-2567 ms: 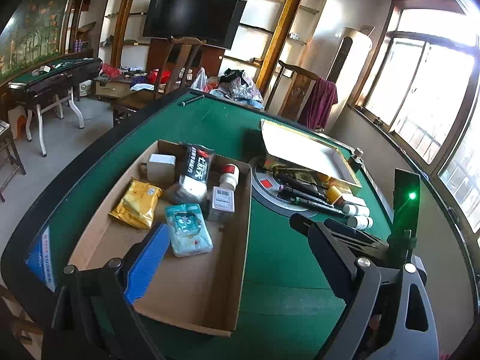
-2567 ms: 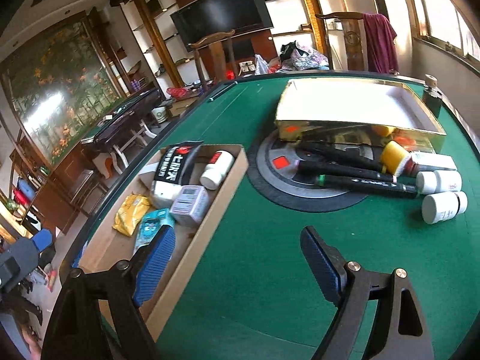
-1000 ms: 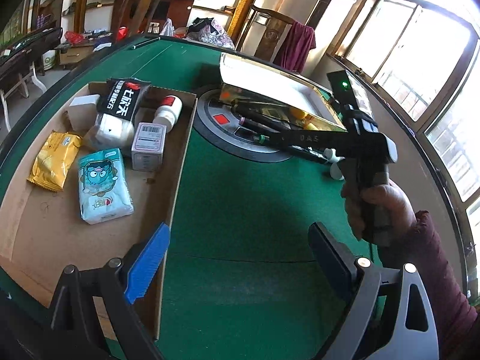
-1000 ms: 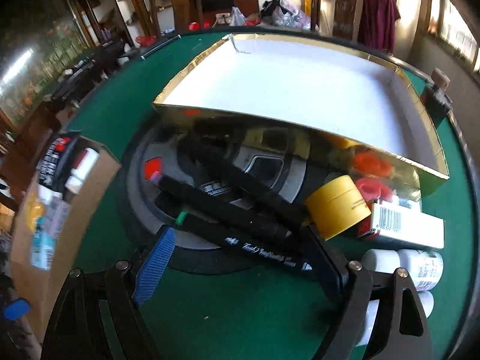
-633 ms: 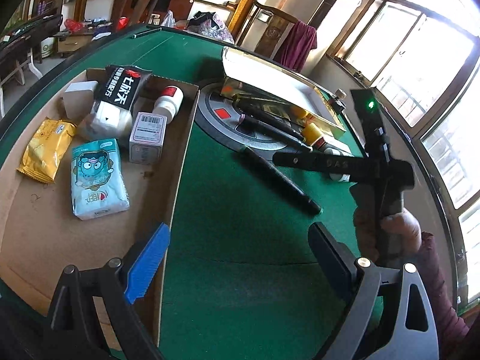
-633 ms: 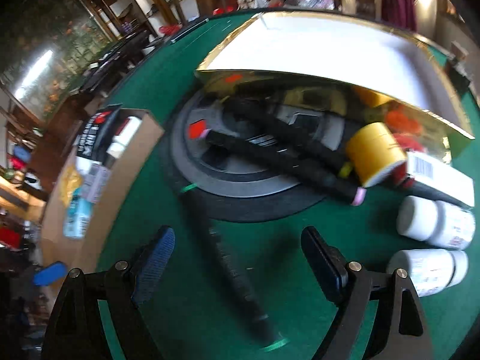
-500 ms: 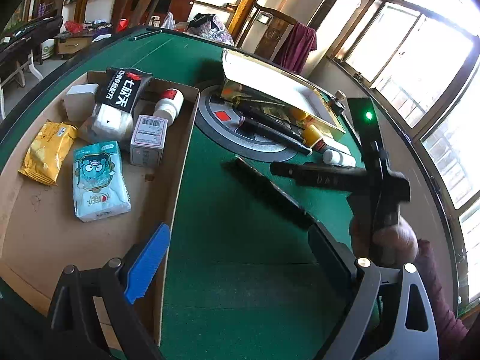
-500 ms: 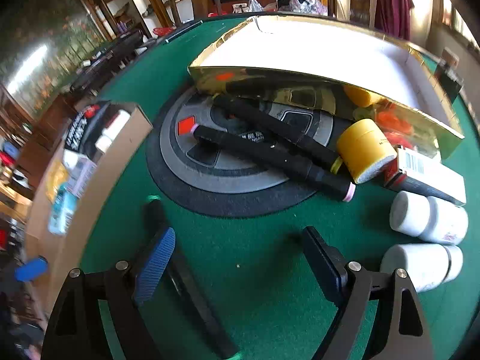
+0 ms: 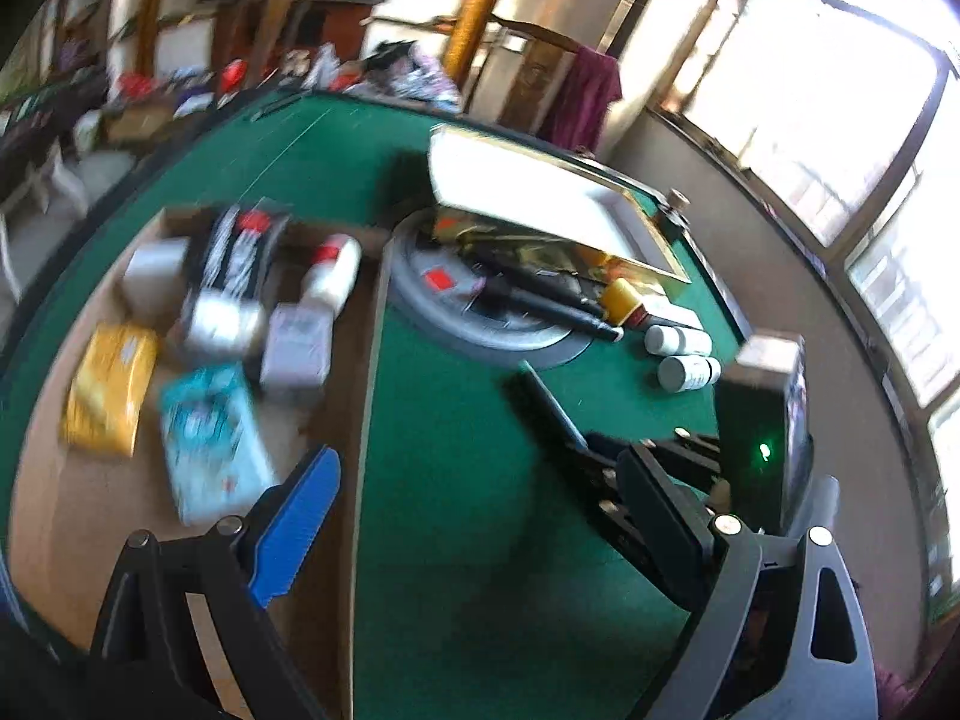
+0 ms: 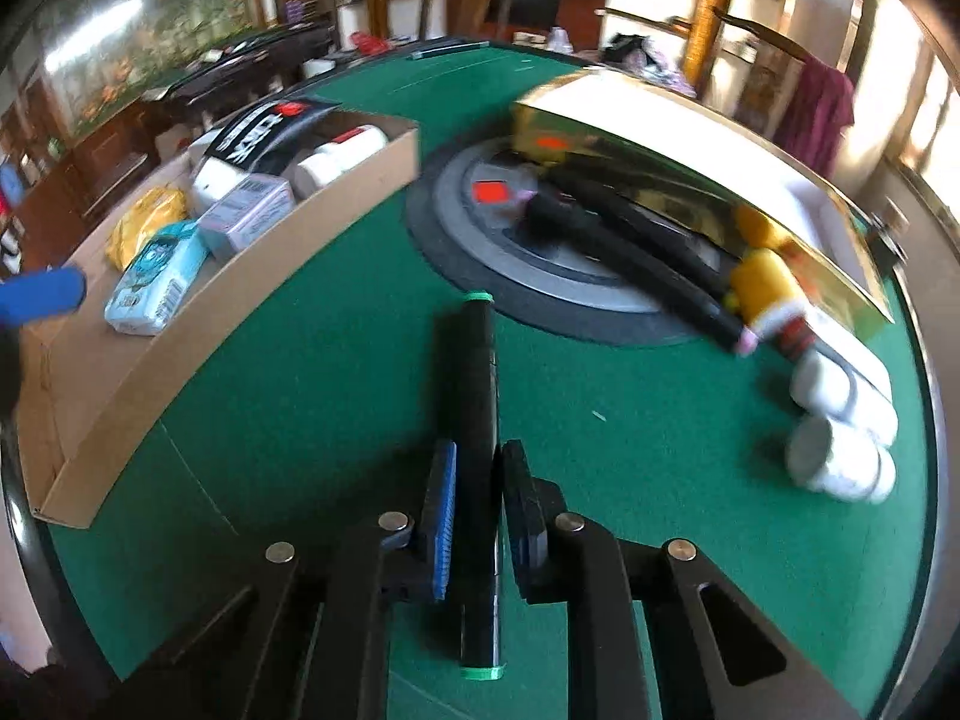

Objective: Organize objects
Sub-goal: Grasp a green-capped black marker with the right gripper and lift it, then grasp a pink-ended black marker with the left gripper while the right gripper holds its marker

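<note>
Left wrist view first: my left gripper (image 9: 480,516) hangs over the green table (image 9: 468,570) with its jaws spread wide and nothing between them, the blue pad sitting over the near edge of the cardboard box (image 9: 360,420). That box lies to the left and already carries packets and a small bottle. To the right I see the right gripper (image 9: 606,468) low on the felt, with a dark marker (image 9: 543,399) poking out ahead of it toward the round grey disc (image 9: 480,336). It's blurry here, so I can't read the grip from this side.

Right wrist view now, and it's clear: the right gripper (image 10: 477,516) has just snapped closed, and its pads are pinched on the black marker with green ends (image 10: 477,420). The marker runs straight along the fingers, its long axis pointing away toward the disc, one green end behind the pads, the other far ahead. The jaws grip it low down, nearer the rear end. The cardboard box (image 10: 270,276) lies to the left of the marker, near but apart. I'd say the right hand is the one to carry it left; two more markers (image 10: 636,264) wait on the disc.
</note>
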Demonstrator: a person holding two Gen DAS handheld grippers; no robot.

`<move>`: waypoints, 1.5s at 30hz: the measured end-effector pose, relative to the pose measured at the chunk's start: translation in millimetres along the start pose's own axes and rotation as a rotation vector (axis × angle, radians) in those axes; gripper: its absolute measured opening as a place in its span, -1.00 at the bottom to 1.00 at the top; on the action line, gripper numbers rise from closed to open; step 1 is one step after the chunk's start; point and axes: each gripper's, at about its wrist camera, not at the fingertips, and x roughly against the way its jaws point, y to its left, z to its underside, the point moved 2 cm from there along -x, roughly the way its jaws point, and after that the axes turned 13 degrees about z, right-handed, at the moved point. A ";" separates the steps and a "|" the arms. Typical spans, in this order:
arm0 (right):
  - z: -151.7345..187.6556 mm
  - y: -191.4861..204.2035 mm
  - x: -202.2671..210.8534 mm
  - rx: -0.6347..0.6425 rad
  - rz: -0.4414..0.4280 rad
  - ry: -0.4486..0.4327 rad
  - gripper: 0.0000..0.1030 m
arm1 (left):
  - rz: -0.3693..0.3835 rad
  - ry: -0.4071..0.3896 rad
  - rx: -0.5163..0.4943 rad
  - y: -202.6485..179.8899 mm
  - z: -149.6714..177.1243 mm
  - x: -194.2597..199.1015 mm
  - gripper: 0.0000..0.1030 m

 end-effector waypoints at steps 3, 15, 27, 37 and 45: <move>13.0 -31.6 -3.7 -0.092 0.049 0.021 -0.69 | -0.005 0.026 -0.174 -24.7 -27.9 -28.6 0.80; 32.4 -93.1 -6.0 -0.360 -0.141 0.019 -0.68 | -0.022 0.273 -0.628 -39.6 -69.9 -172.6 0.71; 33.2 -92.6 -5.1 -0.370 -0.147 0.023 -0.67 | 0.031 0.416 -0.583 -38.7 -69.7 -206.8 -0.26; 37.9 -91.3 -2.4 -0.379 -0.139 0.025 -0.67 | 0.008 0.429 -0.582 -55.1 -43.8 -194.7 -0.41; 36.6 -91.9 -4.4 -0.391 -0.139 0.011 -0.67 | -0.046 0.338 -0.526 -59.5 -34.7 -191.7 -0.68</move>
